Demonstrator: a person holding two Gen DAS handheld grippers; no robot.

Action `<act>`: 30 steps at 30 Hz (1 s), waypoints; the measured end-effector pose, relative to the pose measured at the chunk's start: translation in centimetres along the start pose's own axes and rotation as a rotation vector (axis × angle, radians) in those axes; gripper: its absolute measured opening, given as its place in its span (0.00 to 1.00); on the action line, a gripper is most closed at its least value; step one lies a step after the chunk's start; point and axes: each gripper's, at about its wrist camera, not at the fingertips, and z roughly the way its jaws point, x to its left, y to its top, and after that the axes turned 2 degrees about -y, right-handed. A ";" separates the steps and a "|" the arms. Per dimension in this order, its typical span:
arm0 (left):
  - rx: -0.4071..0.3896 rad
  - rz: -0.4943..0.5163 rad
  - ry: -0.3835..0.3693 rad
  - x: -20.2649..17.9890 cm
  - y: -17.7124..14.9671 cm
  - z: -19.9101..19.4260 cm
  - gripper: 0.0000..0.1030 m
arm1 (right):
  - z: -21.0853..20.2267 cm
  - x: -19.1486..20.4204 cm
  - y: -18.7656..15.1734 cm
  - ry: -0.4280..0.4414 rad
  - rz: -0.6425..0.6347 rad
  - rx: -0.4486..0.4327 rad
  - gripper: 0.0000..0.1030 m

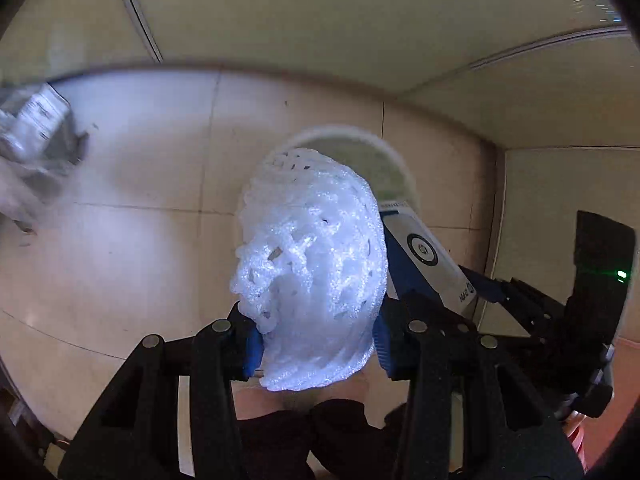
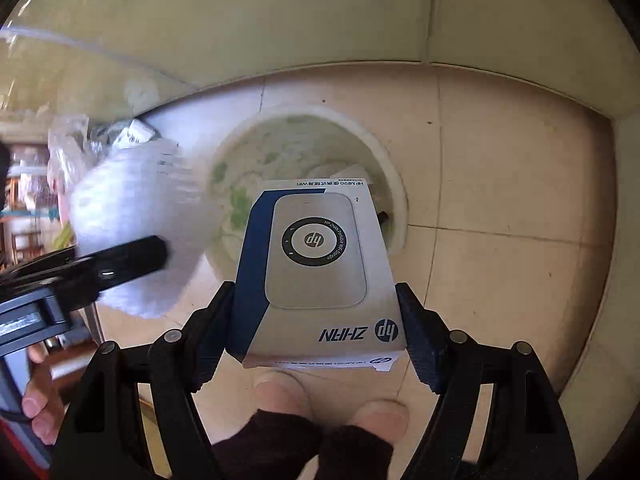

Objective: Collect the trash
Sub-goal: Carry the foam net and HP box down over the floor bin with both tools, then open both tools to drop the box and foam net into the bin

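My right gripper squeezes the box; my left gripper squeezes the foam net. The bin sits at 12 o'clock from both, nearer the box, I think.

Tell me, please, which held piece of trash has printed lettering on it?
The HP box in the right hand-held gripper; the white foam net in the left hand-held gripper is plain.

Pale beige tiled floor with thin grout lines spreads ahead of the tongs; a cream wall rises beyond it, meeting a side wall at the right corner; soft window glare whitens the tiles to the left.
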 end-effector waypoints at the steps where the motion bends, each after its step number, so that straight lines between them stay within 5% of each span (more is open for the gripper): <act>1: 0.015 -0.006 -0.004 0.3 0.1 0.9 0.44 | 0.4 0.2 0.1 -0.001 -0.026 0.004 0.73; 13: 0.070 -0.078 -0.073 1.4 0.6 5.1 0.54 | -0.5 0.1 0.3 -0.011 -0.094 -0.039 0.74; 18: 0.052 -0.066 -0.041 0.7 0.6 3.5 0.55 | -1.7 0.4 0.3 -0.022 -0.071 -0.058 0.74; 23: 0.023 -0.027 -0.041 -0.6 0.4 1.6 0.72 | -5.0 0.6 0.0 -0.026 -0.054 -0.103 0.74; 30: -0.002 -0.047 -0.001 -2.2 0.4 -1.3 0.73 | -10.2 0.4 -0.9 -0.021 -0.006 -0.155 0.74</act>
